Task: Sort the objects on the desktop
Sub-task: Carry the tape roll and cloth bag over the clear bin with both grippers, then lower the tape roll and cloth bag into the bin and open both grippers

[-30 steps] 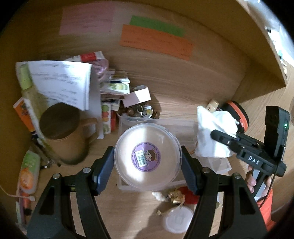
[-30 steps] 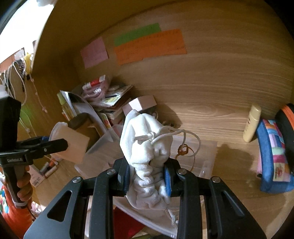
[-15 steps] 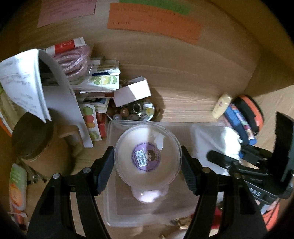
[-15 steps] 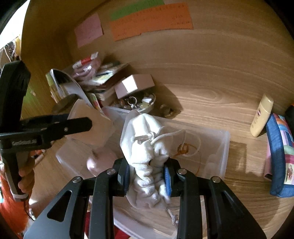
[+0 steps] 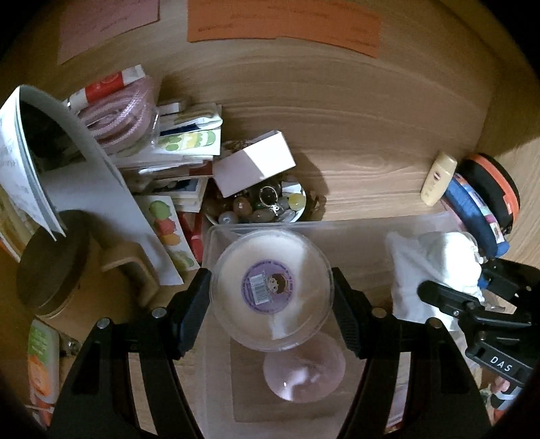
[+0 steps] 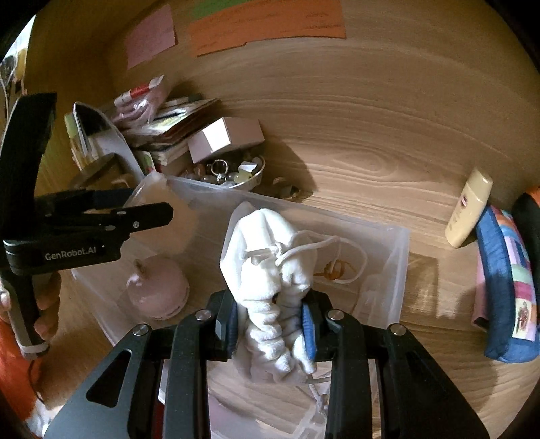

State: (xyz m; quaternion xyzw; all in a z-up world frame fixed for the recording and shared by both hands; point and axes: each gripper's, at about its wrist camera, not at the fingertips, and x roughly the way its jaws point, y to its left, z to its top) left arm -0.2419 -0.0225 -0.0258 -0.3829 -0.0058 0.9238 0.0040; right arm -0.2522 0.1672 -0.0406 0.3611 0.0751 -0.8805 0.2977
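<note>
The left gripper [image 5: 271,297] pinches a round clear tub [image 5: 270,292] by its sides, the tub's purple barcode sticker facing the camera. It hangs above the near left part of a clear plastic bin [image 5: 354,224] that sits on the wooden desk [image 5: 371,169]. Under the tub, on the bin's floor, lies a pale pink round thing [image 5: 303,375] (a puff or small case; the frames do not settle which).

The right gripper [image 6: 272,319] is pressed onto a white drawstring pouch [image 6: 270,270], squeezing its lower folds between the blue pads [image 6: 308,324]. The pouch stands up over the middle of the bin [image 6: 398,250], its cord looping off to the right toward a small amber knot [image 6: 332,270] inside the bin. From the left camera the same pouch [image 5: 438,270] shows at the bin's right side, held by the right gripper [image 5: 449,297].

Just beyond the bin's far left corner sits a small dish of beads and rings [image 5: 266,206], with a white box [image 5: 253,167] resting on its far edge. Left of that is a heap of booklets and packets [image 5: 182,141], a bag of pink cord [image 5: 118,114] on top, and an open paper booklet [image 5: 37,148] leaning over a wooden mug with a dark lid [image 5: 50,266]. At the far right stands a cream tube [image 6: 469,207], next to a blue patterned pouch [image 6: 503,280]. Orange [image 5: 283,23] and pink [image 6: 150,35] paper notes are stuck on the back wall.
</note>
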